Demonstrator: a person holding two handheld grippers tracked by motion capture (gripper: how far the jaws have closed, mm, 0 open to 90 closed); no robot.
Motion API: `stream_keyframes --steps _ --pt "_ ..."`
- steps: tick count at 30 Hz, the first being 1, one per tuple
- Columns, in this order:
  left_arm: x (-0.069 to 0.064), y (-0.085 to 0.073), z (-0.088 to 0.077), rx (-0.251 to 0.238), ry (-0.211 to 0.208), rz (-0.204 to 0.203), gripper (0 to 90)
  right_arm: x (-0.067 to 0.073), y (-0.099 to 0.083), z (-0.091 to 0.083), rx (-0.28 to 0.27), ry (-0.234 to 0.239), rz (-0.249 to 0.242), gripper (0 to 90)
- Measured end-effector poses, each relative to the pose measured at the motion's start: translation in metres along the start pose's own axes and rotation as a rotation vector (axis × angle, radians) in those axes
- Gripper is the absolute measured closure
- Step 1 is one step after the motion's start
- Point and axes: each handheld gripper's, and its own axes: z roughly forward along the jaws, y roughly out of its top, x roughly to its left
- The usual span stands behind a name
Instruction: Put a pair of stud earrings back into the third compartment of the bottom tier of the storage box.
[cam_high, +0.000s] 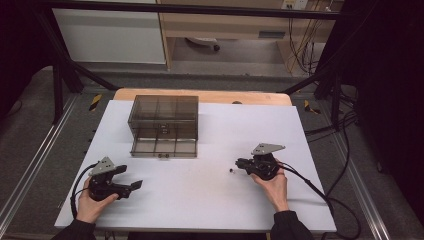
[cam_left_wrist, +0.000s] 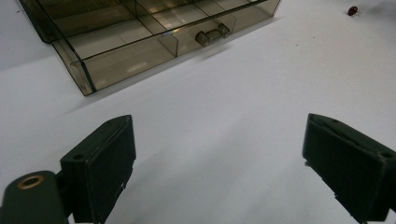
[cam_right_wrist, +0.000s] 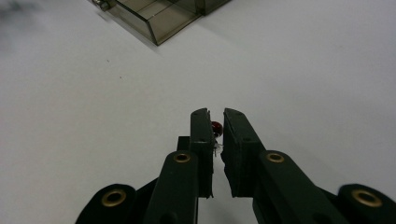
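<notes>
A small dark red bead (cam_right_wrist: 216, 126) sits between the tips of my right gripper (cam_right_wrist: 215, 114), whose jaws are shut on it just above the white table top. In the high view my right gripper (cam_high: 239, 163) is right of centre, pointing left, and the bead (cam_high: 231, 171) shows as a speck at its tips. My left gripper (cam_high: 129, 177) rests at the front left with its jaws wide apart and nothing between them. The left gripper view shows the same gripper (cam_left_wrist: 219, 140) open over bare table, with the bead (cam_left_wrist: 353, 10) far off at the top right.
A smoky transparent drawer box (cam_high: 163, 111) stands at the back centre-left of the white table (cam_high: 210, 200). Its bottom drawer (cam_high: 164, 146), divided into compartments, is pulled out toward me, handle (cam_left_wrist: 212, 34) in front. Cables trail off the right edge.
</notes>
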Motion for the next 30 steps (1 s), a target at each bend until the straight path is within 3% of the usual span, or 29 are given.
stream_keyframes --steps 13,30 --pt "0.000 0.000 0.000 0.000 0.002 0.002 9.3 0.016 0.022 -0.006 -0.020 0.017 -0.027 82.7" --pt "0.000 0.000 0.000 0.002 0.001 0.005 9.3 0.039 0.055 0.014 -0.021 0.046 -0.059 82.7"
